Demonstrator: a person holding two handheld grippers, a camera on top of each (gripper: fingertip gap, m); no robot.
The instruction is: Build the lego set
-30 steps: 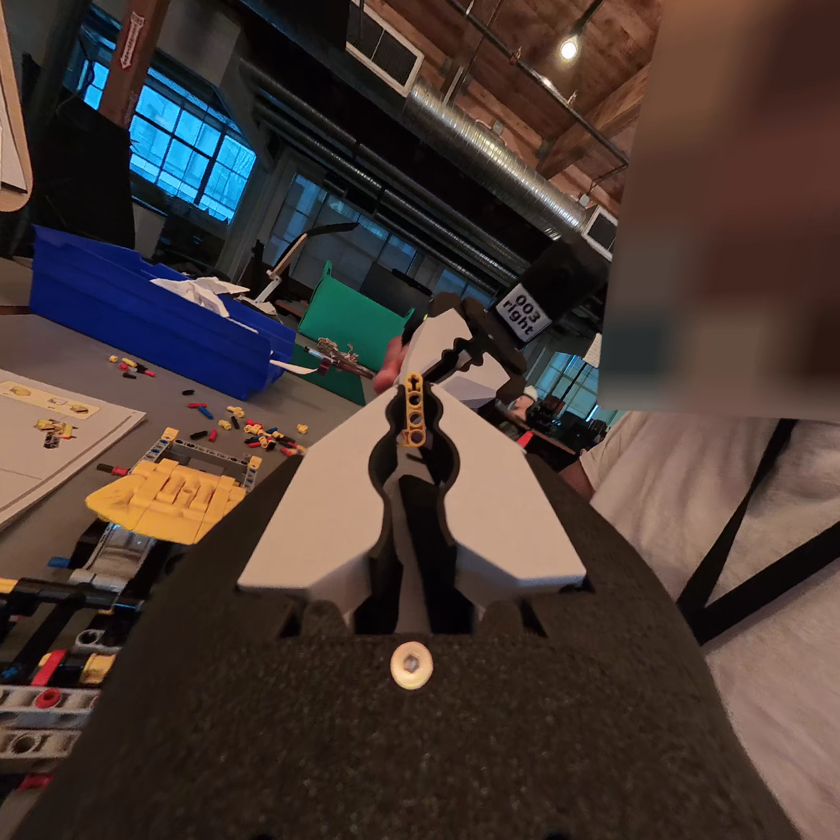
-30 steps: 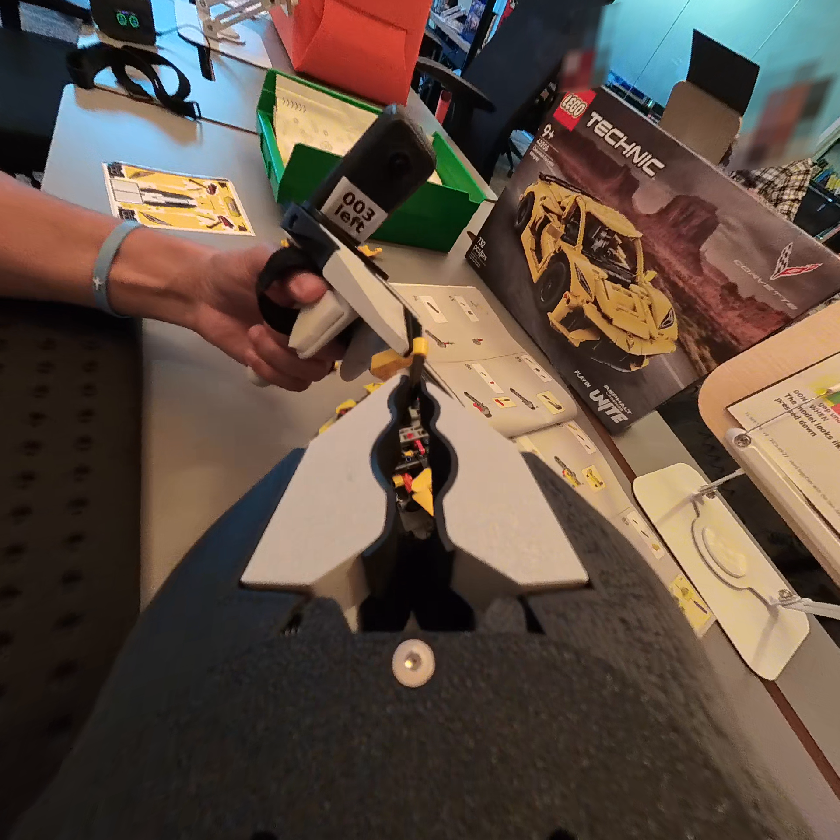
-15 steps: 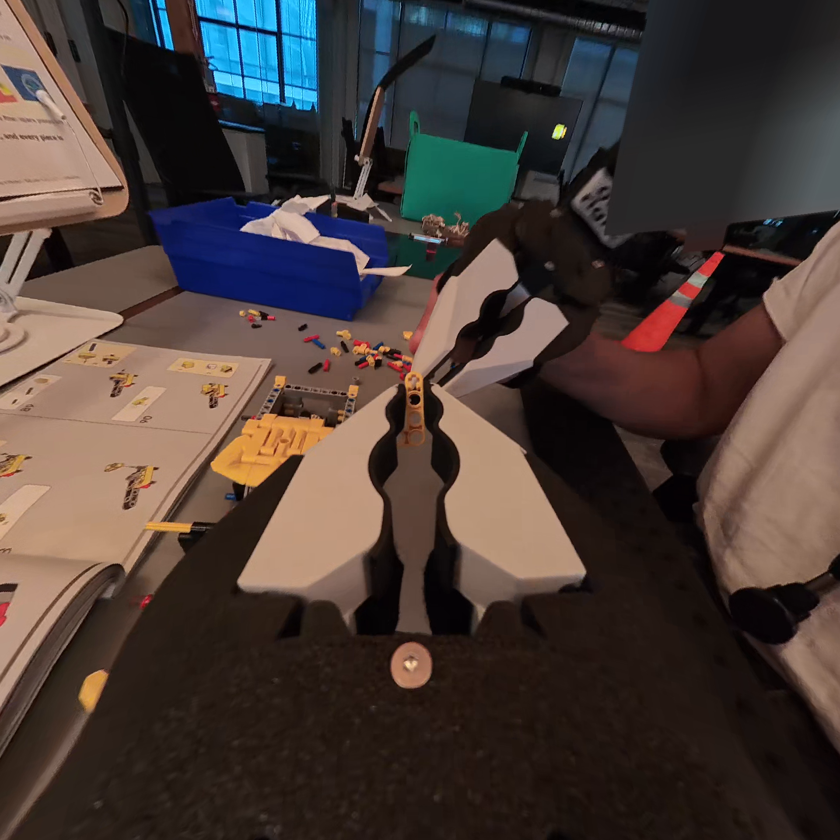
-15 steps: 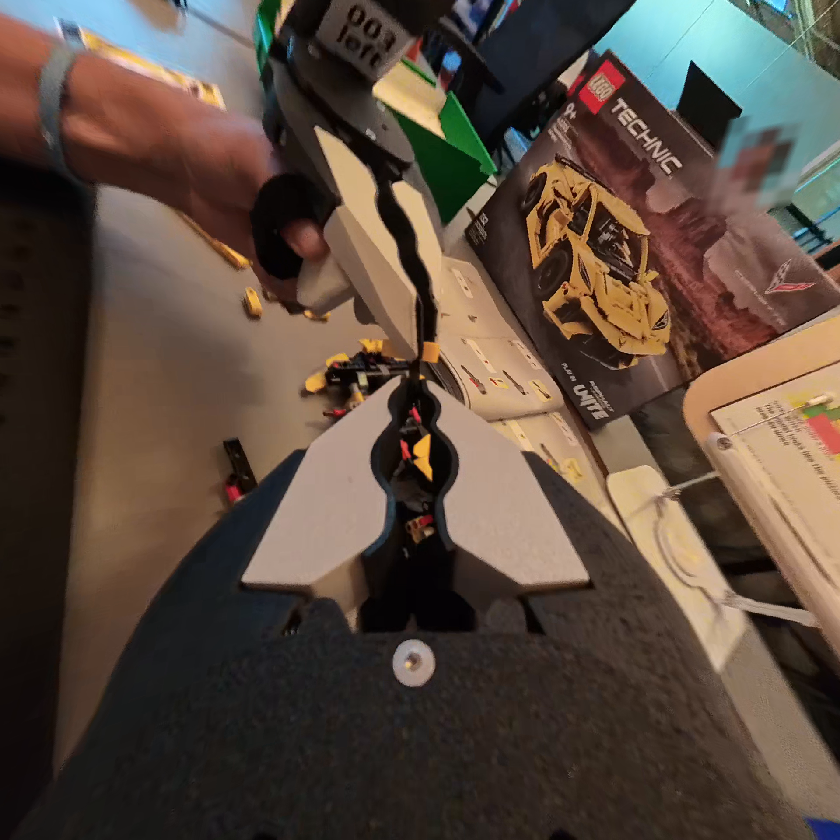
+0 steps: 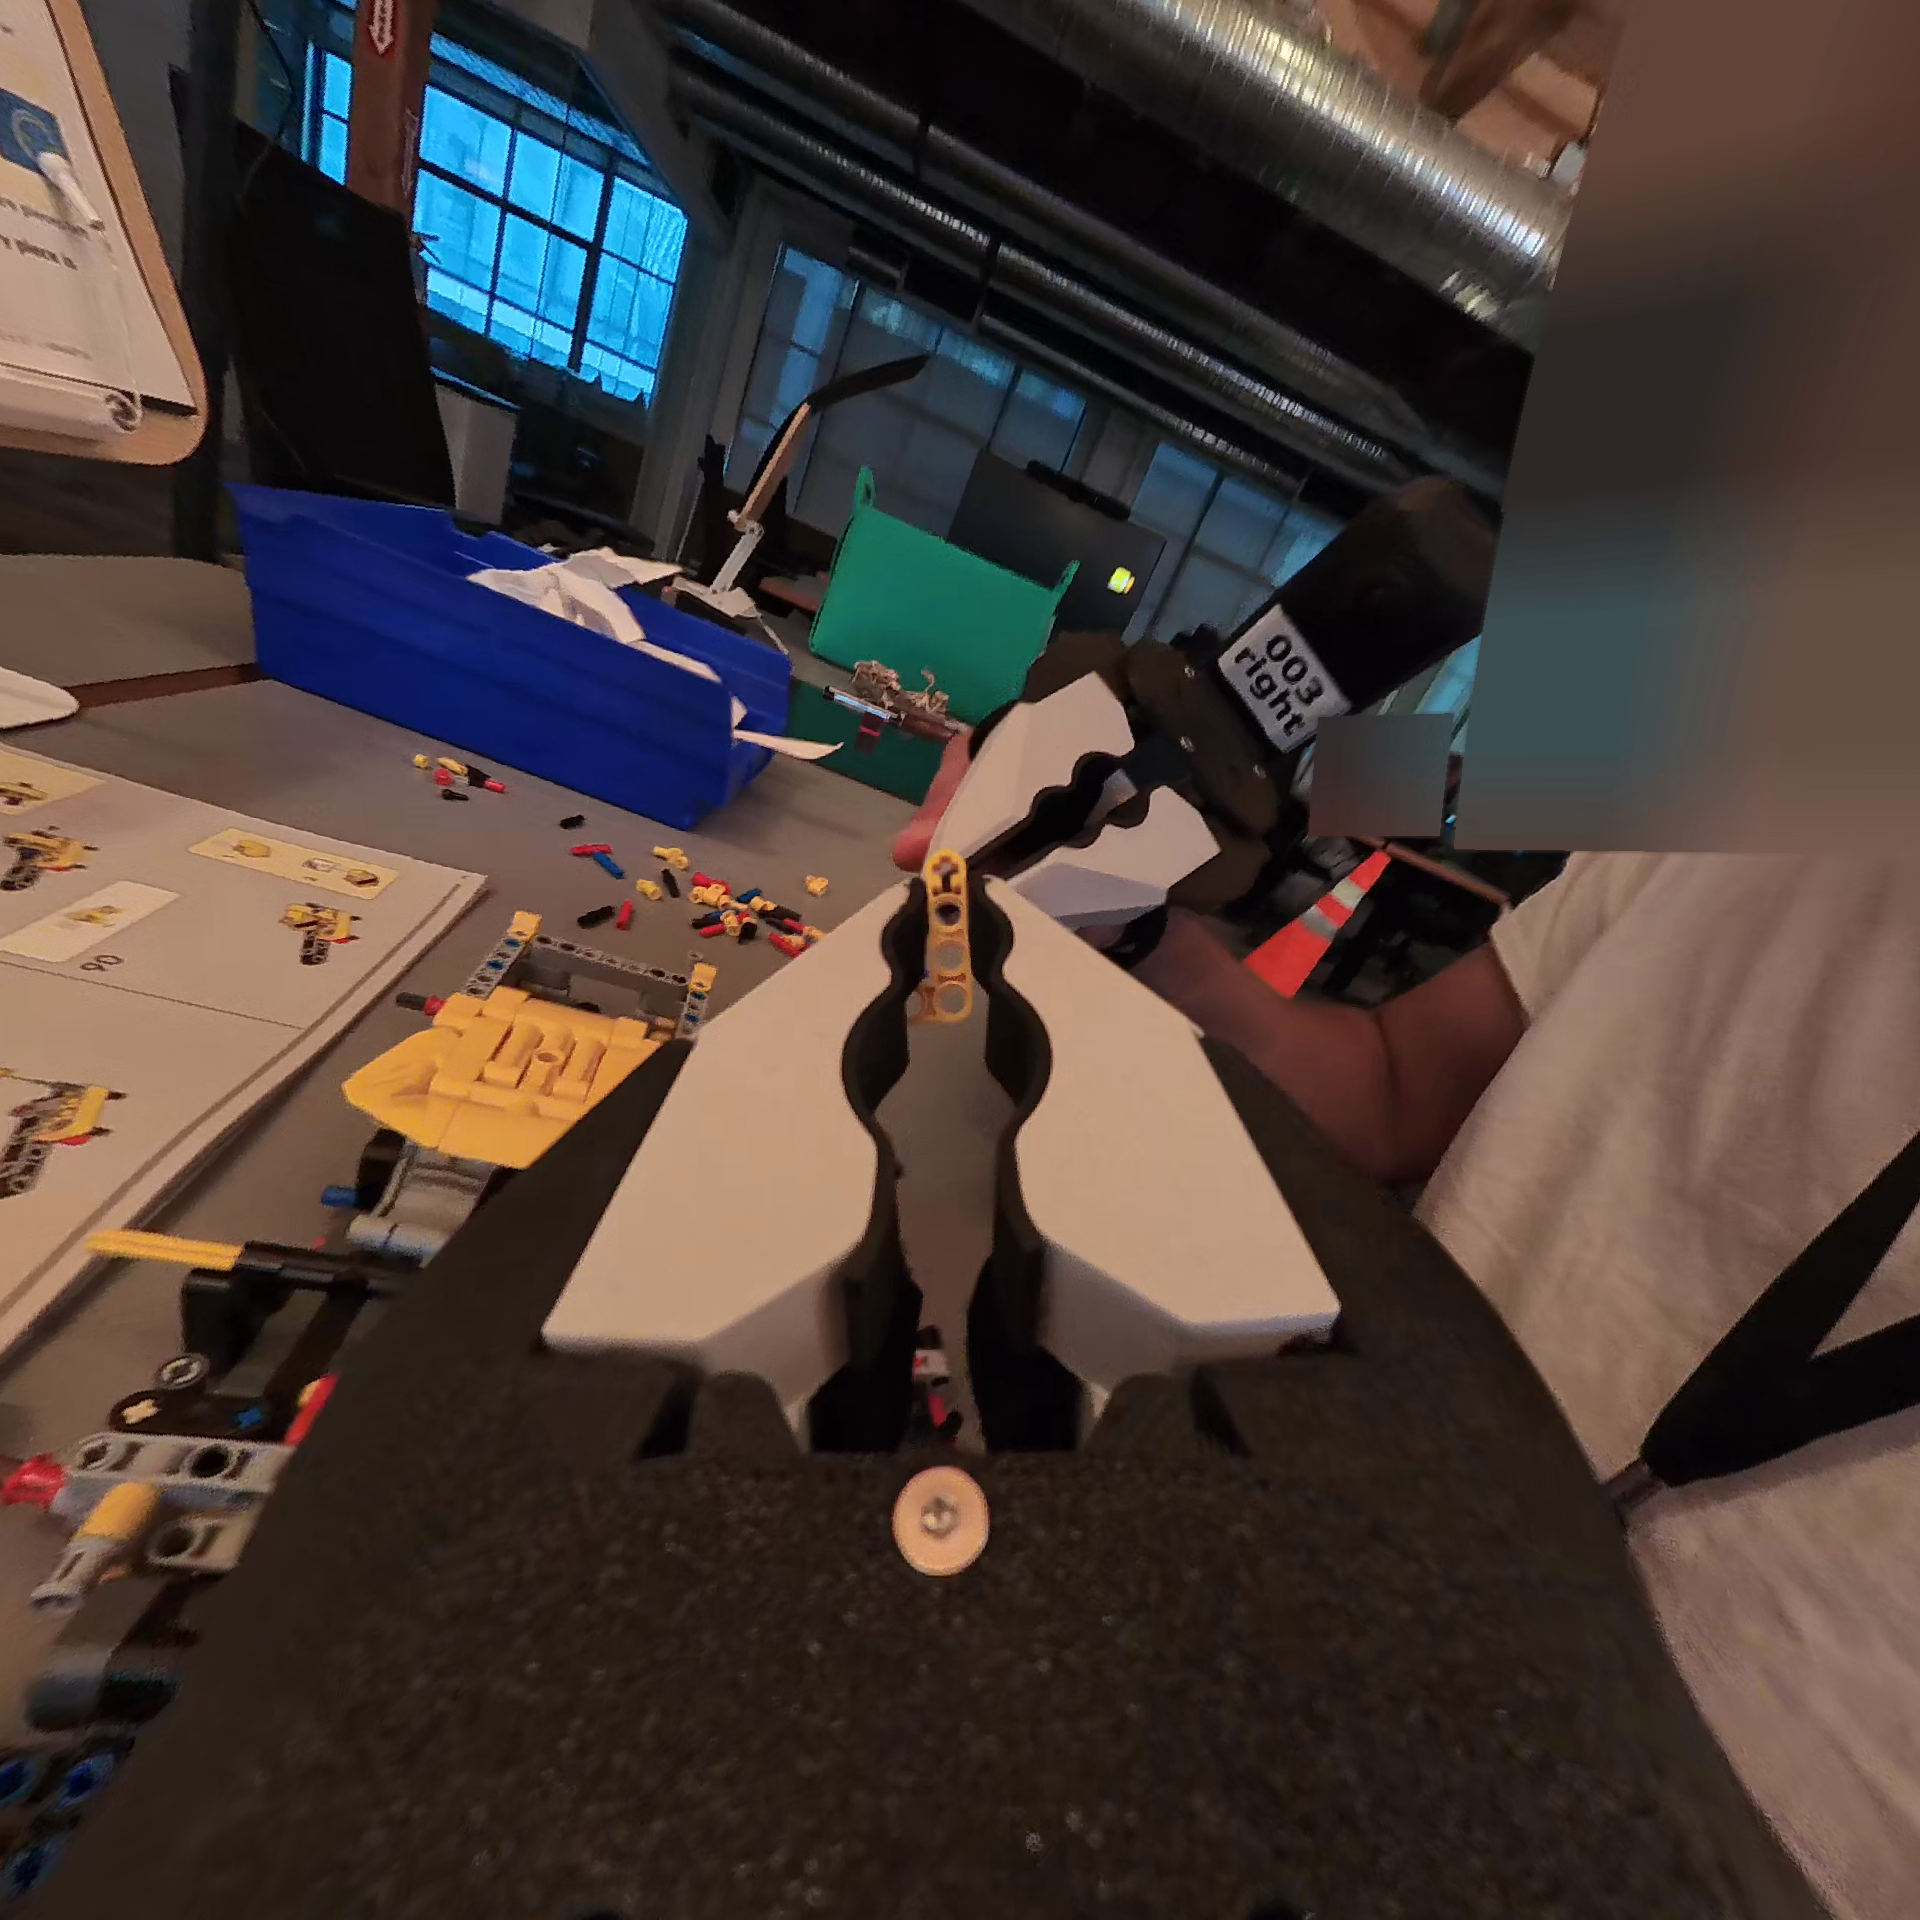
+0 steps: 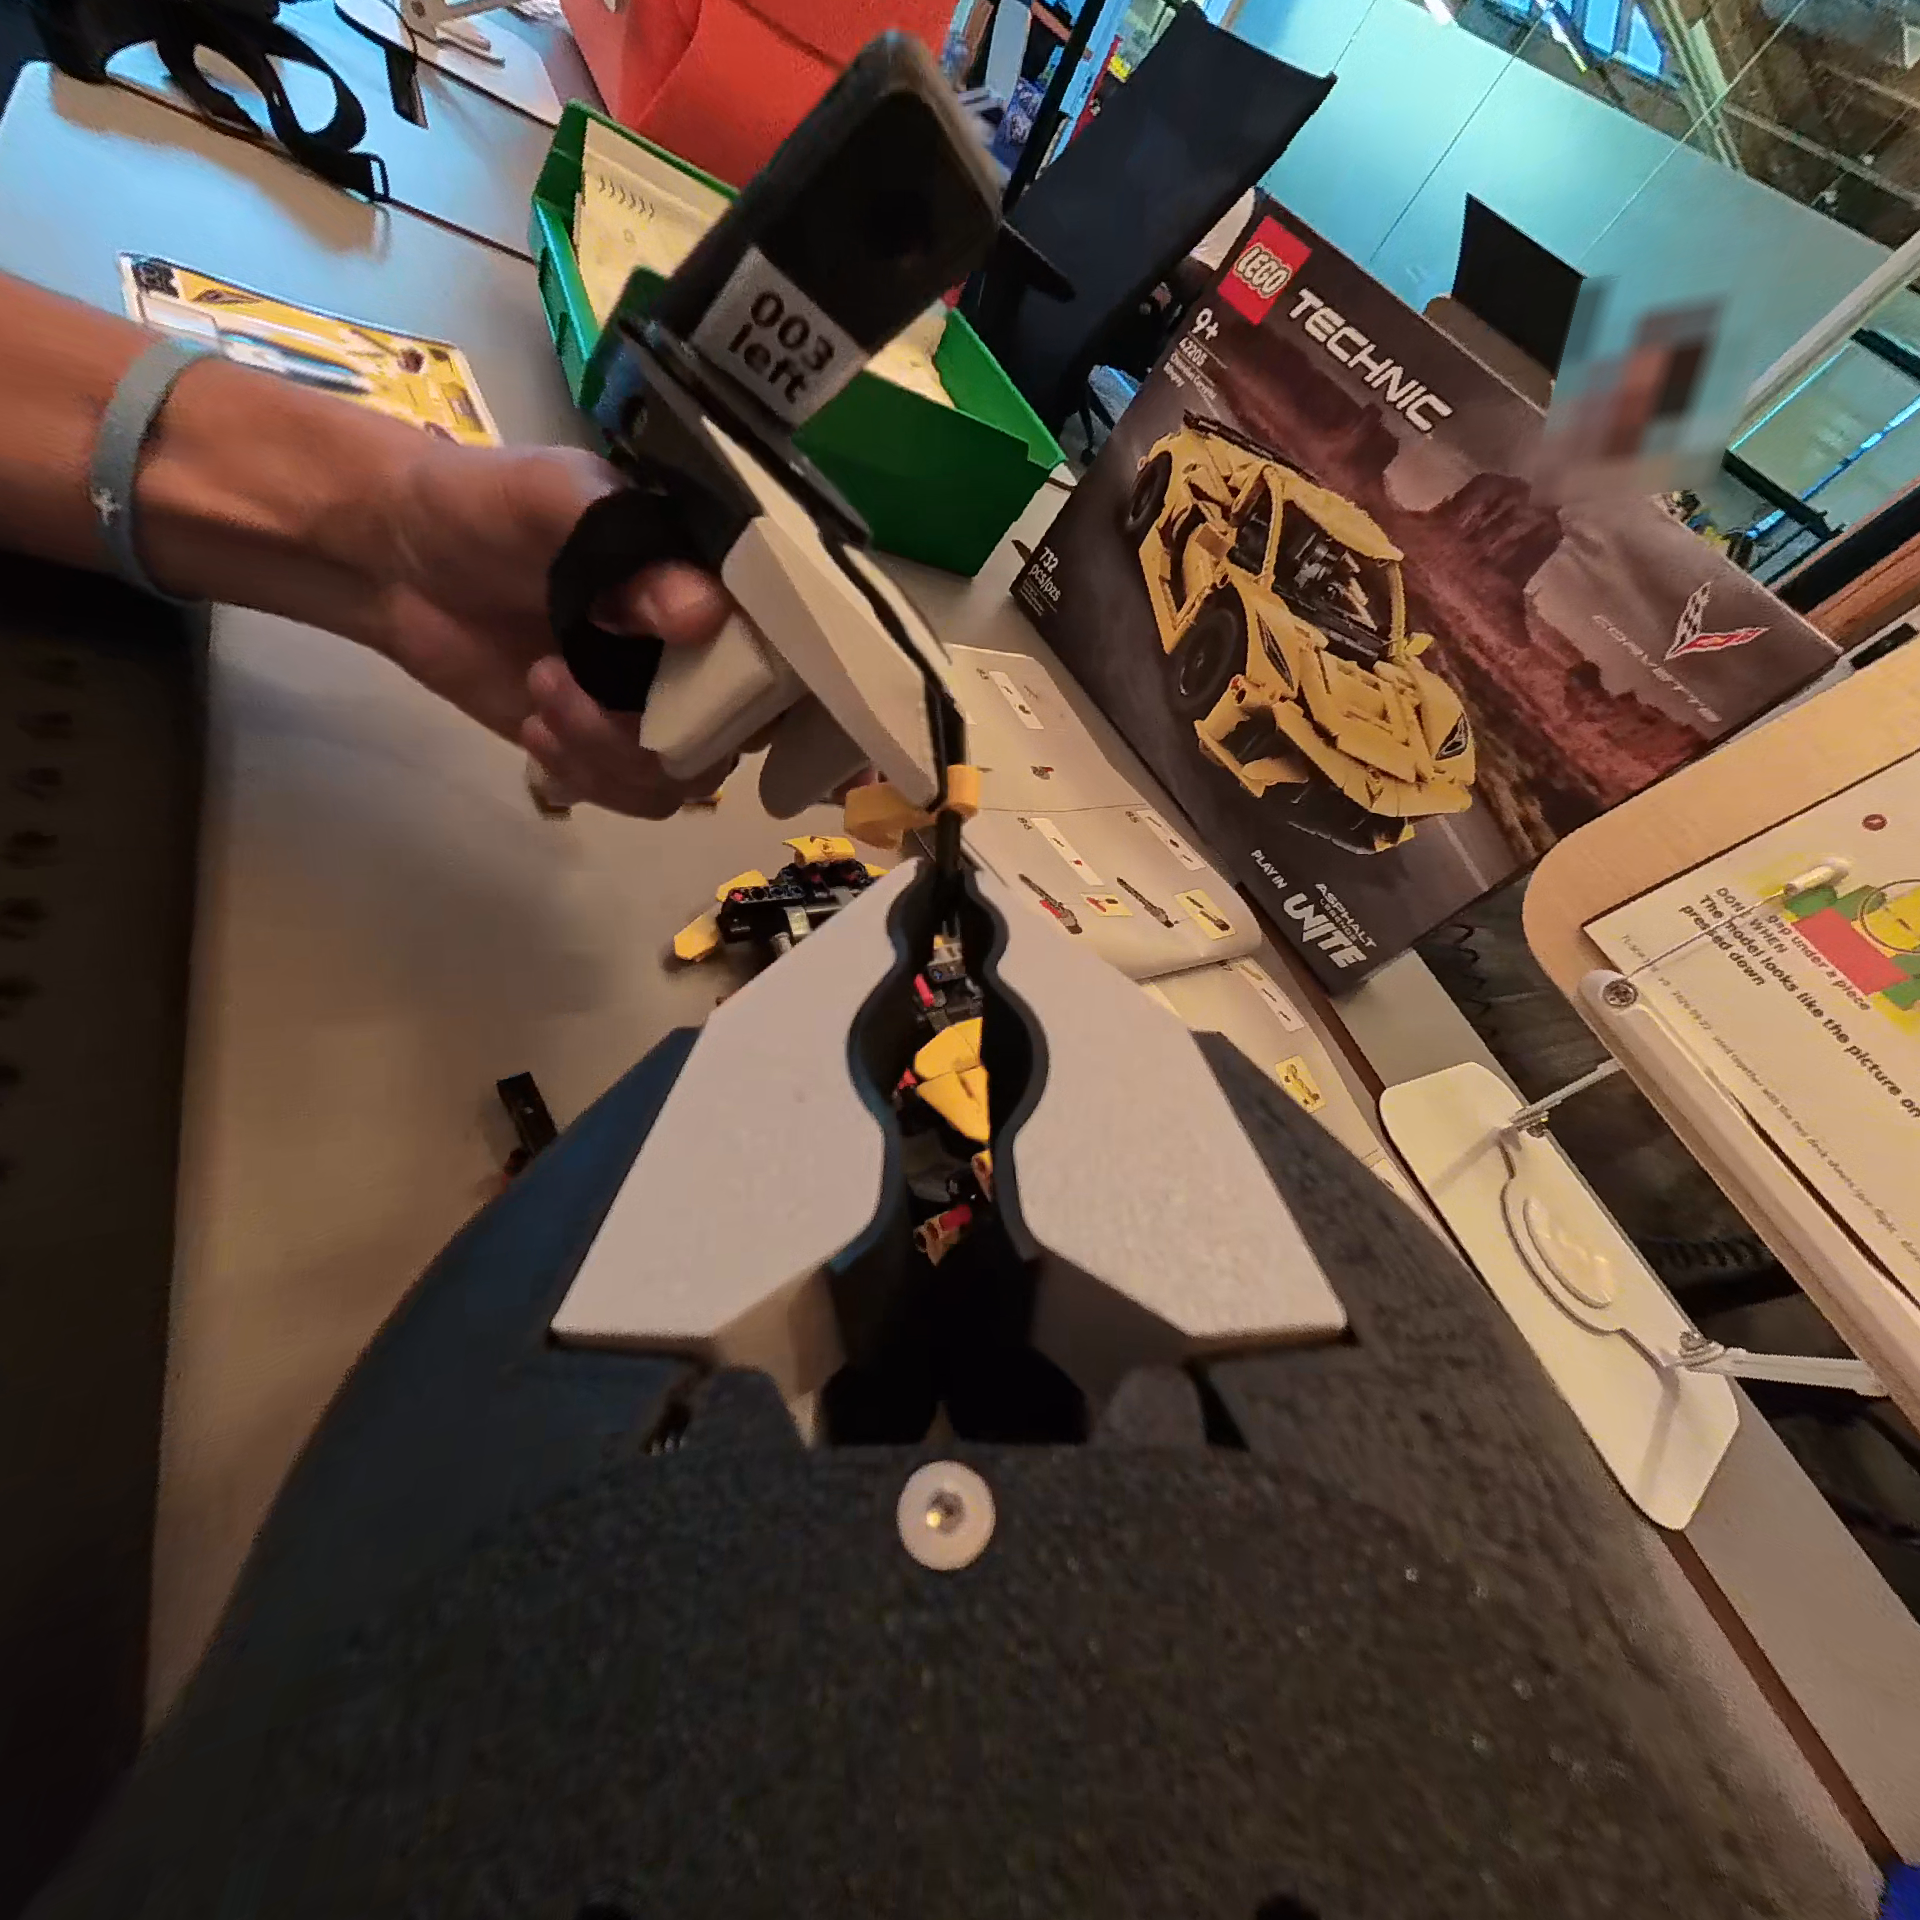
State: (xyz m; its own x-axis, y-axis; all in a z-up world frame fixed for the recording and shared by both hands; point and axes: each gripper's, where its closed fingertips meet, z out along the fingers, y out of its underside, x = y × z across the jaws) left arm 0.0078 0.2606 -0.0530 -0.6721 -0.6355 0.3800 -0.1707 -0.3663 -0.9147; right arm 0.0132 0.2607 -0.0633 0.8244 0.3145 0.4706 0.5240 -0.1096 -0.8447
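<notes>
- Left tongs pinching a yellow perforated beam at their tips, held up above the worktop
- Right tongs look pressed together on something thin and dark; what it is I cannot tell
- Tips nearly meeting in mid-air: looks like a join of two small parts, needing careful lining-up of pin and hole
- The half-built yellow car waits below, partly hidden behind the left tongs
- Loose pieces too small to name

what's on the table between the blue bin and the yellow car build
A scatter of small loose lego pieces lies between the blue bin and yellow car build, in the left wrist view.
</notes>
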